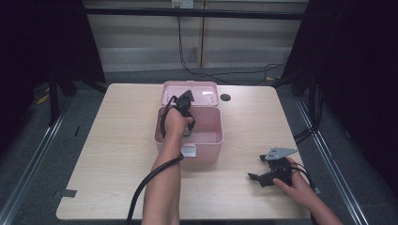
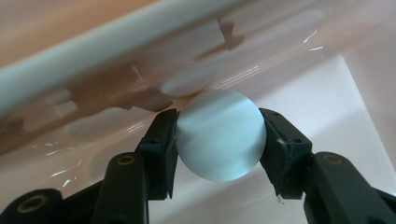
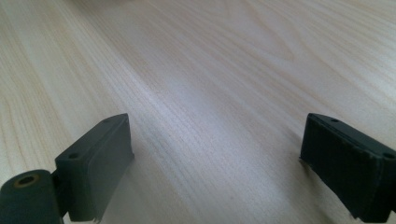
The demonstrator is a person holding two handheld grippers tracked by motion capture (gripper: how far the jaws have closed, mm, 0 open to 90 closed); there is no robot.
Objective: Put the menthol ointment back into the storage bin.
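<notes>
Inside the pink box (image 1: pixel 206 140) on the table (image 1: pixel 117 140), the left gripper (image 2: pixel 218 140) clenched a pale blue ball (image 2: pixel 219 135) between its pads, while the right gripper (image 3: pixel 215 158) rested spread wide, holding nothing, over bare tabletop

Pale blue ball (image 2: pixel 218 135), pink box (image 1: pixel 206 140), black-jawed left gripper (image 2: pixel 218 140)

pale ball (image 2: pixel 218 135) – sides hidden by fingers (image 2: pixel 156 149); box (image 1: pixel 206 140) floor blurred
</notes>
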